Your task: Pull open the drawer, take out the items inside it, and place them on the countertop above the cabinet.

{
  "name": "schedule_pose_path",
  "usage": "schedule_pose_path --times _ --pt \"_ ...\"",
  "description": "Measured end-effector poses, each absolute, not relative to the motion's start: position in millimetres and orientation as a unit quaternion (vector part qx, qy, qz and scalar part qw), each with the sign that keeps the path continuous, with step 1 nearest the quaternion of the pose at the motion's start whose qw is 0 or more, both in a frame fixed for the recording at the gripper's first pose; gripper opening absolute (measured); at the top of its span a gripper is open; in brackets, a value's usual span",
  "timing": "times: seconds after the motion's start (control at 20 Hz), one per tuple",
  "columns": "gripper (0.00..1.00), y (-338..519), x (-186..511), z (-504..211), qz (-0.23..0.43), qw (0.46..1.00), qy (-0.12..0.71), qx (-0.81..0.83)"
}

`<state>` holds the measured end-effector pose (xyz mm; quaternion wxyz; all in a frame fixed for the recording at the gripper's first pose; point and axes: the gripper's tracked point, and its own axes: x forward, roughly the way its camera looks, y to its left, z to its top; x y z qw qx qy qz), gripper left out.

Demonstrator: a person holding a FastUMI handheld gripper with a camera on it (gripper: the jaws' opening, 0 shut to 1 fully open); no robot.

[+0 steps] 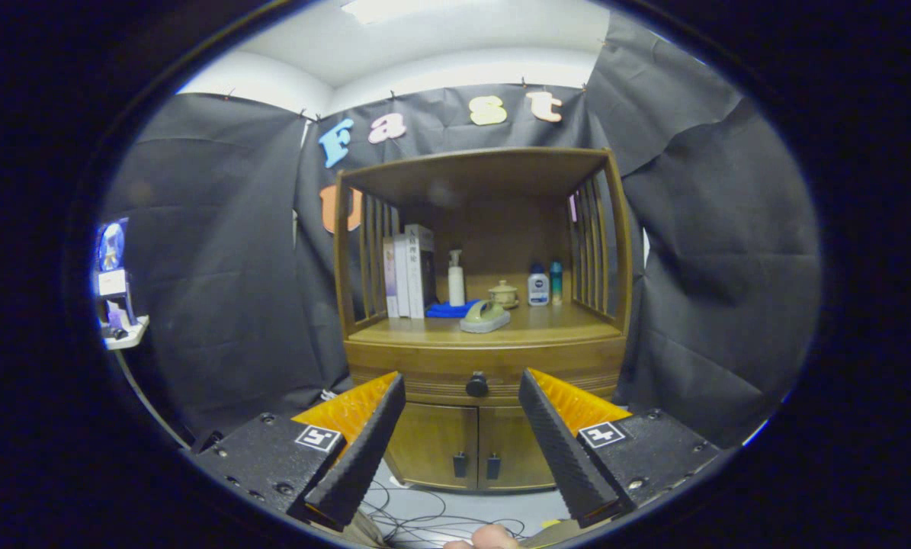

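Observation:
A wooden cabinet [485, 358] stands ahead of me against the black cloth wall. Its drawer [425, 379] is closed, with a dark round knob [476, 384] at its middle. My gripper [463, 385] is open, some way short of the cabinet, and the knob shows in the gap between the two fingertips. Nothing is held. The countertop [554, 324] above the drawer carries a pale green item [485, 316], a blue cloth [447, 309], a white spray bottle [456, 279], several upright books [409, 271], a small lidded pot [504, 293] and two small bottles [545, 285].
Below the drawer are two closed cabinet doors [474, 450] with small dark handles. Loose cables [425, 515] lie on the floor in front of the cabinet. A person's fingertip [493, 537] shows just behind the fingers. A small white shelf with gear [120, 320] sits far off to the left.

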<state>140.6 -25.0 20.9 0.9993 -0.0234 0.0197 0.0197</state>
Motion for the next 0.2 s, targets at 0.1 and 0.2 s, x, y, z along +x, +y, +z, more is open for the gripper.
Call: schedule_pose_path --times 0.1,0.2 --pt "0.98 -26 124 35 0.028 0.999 -0.017 -0.042" --pt "0.98 -31 110 36 0.024 0.998 -0.032 -0.052"
